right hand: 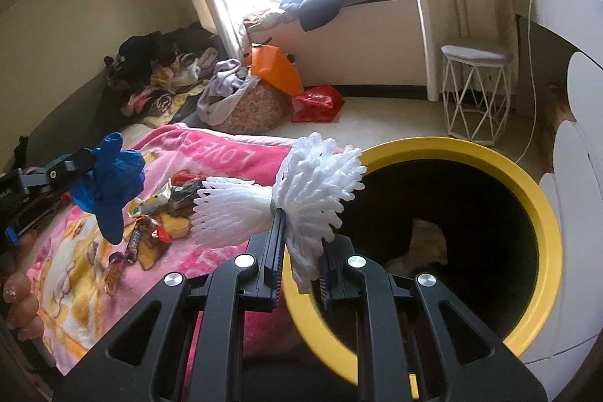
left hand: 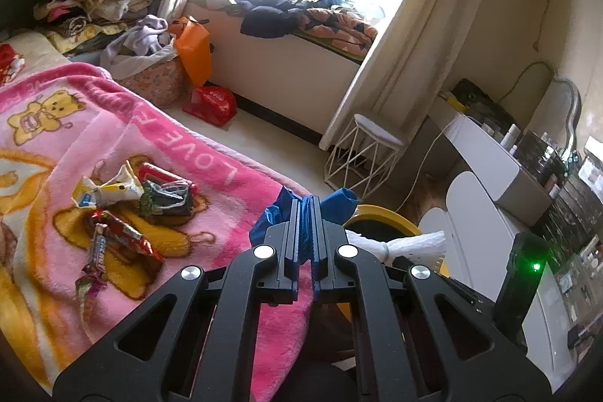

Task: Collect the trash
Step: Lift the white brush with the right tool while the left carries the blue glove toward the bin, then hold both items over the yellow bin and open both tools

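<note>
**Two grippers carrying trash toward the bin**

The right gripper (right hand: 299, 253) is pinching a white foam net (right hand: 297, 187) beside the yellow bin (right hand: 542, 210). The left gripper (left hand: 306, 232) is clenching a crumpled blue bag (left hand: 341, 200). Both look light, soft, easily squashed; wrappers (left hand: 132, 210) are lying on the pink blanket (left hand: 211, 153).

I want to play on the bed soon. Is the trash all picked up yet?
Not yet. One pale scrap already lies in the yellow bin. The left hand-held gripper is pinching a blue plastic bag, and the right hand-held gripper holds white foam netting at the bin's edge. Several candy wrappers are left on the pink blanket.
</note>
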`<move>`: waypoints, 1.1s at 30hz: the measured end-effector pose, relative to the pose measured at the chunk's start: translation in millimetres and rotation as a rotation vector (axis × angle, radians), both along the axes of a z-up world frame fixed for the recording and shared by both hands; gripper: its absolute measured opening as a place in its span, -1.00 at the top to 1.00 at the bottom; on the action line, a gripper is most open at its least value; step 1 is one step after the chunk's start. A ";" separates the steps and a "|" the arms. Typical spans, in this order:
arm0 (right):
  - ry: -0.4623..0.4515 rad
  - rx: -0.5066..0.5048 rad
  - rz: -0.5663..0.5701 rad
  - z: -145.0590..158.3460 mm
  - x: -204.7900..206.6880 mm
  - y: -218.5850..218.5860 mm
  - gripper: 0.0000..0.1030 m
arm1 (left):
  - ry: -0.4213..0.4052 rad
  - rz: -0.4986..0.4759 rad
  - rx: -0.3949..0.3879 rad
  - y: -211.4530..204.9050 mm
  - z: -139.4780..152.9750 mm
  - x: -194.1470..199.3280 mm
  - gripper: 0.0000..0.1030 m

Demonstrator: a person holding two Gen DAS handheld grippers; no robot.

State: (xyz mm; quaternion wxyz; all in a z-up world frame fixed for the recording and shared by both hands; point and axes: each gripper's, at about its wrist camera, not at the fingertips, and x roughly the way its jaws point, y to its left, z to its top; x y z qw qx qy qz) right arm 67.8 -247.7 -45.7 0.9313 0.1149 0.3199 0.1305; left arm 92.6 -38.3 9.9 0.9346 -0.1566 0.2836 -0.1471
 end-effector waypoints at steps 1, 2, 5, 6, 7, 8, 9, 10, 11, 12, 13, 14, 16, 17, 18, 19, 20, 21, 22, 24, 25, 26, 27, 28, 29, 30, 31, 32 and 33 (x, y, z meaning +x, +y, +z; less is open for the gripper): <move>0.000 0.000 -0.004 -0.2 -0.2 -1.5 0.71 | -0.001 -0.004 0.002 -1.7 0.3 -0.1 0.96; 0.000 0.002 -0.008 -0.6 -0.5 -3.7 0.71 | -0.002 -0.009 0.004 -3.7 0.4 0.0 0.96; 0.002 0.001 -0.024 -1.9 -0.4 -9.2 0.71 | -0.002 -0.019 0.008 -9.5 0.6 0.2 0.96; 0.002 0.000 -0.030 -2.2 -0.8 -10.9 0.71 | -0.002 -0.022 0.009 -11.3 0.5 0.2 0.96; 0.002 -0.003 -0.037 -2.1 -0.7 -12.8 0.71 | -0.001 -0.024 0.009 -12.8 0.2 0.9 0.96; 0.001 -0.005 -0.043 -2.0 -0.8 -14.3 0.71 | -0.001 -0.027 0.010 -14.1 0.1 1.1 0.96; 0.000 -0.008 -0.049 -2.2 -1.4 -15.2 0.71 | -0.001 -0.030 0.011 -16.1 0.1 1.2 0.96; -0.001 -0.009 -0.054 -2.6 -1.1 -17.7 0.71 | -0.001 -0.034 0.011 -17.9 -0.2 1.6 0.96; -0.001 -0.010 -0.058 -3.3 -1.1 -19.6 0.71 | 0.000 -0.037 0.013 -19.7 -0.6 2.1 0.96; -0.001 -0.010 -0.065 -3.8 -1.2 -22.0 0.71 | 0.000 -0.040 0.013 -21.1 -0.6 2.6 0.96; 0.000 -0.010 -0.069 -4.7 -1.2 -23.7 0.71 | 0.000 -0.043 0.014 -22.8 -0.8 2.5 0.96; 0.002 -0.009 -0.076 -5.4 -1.4 -26.0 0.71 | 0.000 -0.046 0.016 -24.0 -0.8 2.6 0.96; 0.005 -0.006 -0.087 -7.1 -1.7 -29.8 0.71 | 0.001 -0.054 0.018 -27.6 -1.3 3.5 0.96; 0.008 -0.005 -0.093 -7.7 -2.0 -30.7 0.71 | 0.001 -0.056 0.019 -29.0 -1.6 3.3 0.96; 0.010 -0.003 -0.097 -8.3 -1.9 -32.6 0.71 | 0.002 -0.060 0.020 -31.1 -2.0 3.7 0.96; 0.012 -0.001 -0.103 -8.7 -1.5 -34.0 0.71 | 0.003 -0.062 0.020 -33.3 -2.0 3.7 0.96; 0.012 -0.001 -0.107 -9.4 -1.2 -35.8 0.71 | 0.003 -0.065 0.020 -34.4 -2.4 3.0 0.96; 0.013 -0.001 -0.109 -9.8 -1.3 -36.8 0.71 | 0.003 -0.069 0.022 -36.7 -2.9 3.2 0.96; 0.013 -0.001 -0.114 -10.4 -1.3 -38.3 0.71 | 0.004 -0.072 0.022 -38.5 -3.3 3.8 0.96; 0.013 -0.002 -0.123 -11.4 -0.8 -41.0 0.71 | 0.006 -0.078 0.025 -42.0 -4.5 5.1 0.96; 0.014 -0.004 -0.130 -11.8 -0.7 -42.4 0.71 | 0.006 -0.081 0.026 -43.2 -5.1 5.6 0.96; 0.016 -0.004 -0.137 -12.3 -0.6 -44.4 0.71 | 0.006 -0.085 0.026 -44.7 -5.6 5.8 0.96; 0.017 -0.004 -0.142 -12.5 -1.0 -45.6 0.71 | 0.005 -0.089 0.027 -46.1 -6.2 6.0 0.96; 0.017 -0.005 -0.151 -13.0 -1.0 -48.1 0.71 | 0.005 -0.092 0.028 -47.2 -6.7 6.9 0.96; 0.017 -0.006 -0.158 -13.3 -1.3 -50.7 0.71 | 0.005 -0.095 0.029 -49.0 -6.9 7.3 0.96; 0.018 -0.008 -0.165 -14.0 -1.4 -53.0 0.71 | 0.006 -0.099 0.030 -51.1 -7.8 8.0 0.96; 0.019 -0.008 -0.170 -14.2 -1.7 -54.4 0.71 | 0.007 -0.102 0.030 -52.1 -8.5 8.6 0.96; 0.020 -0.009 -0.178 -14.6 -2.2 -56.2 0.71 | 0.008 -0.105 0.030 -53.5 -8.9 8.3 0.96; 0.022 -0.009 -0.184 -15.4 -1.7 -59.3 0.71 | 0.009 -0.109 0.031 -55.5 -9.6 8.6 0.96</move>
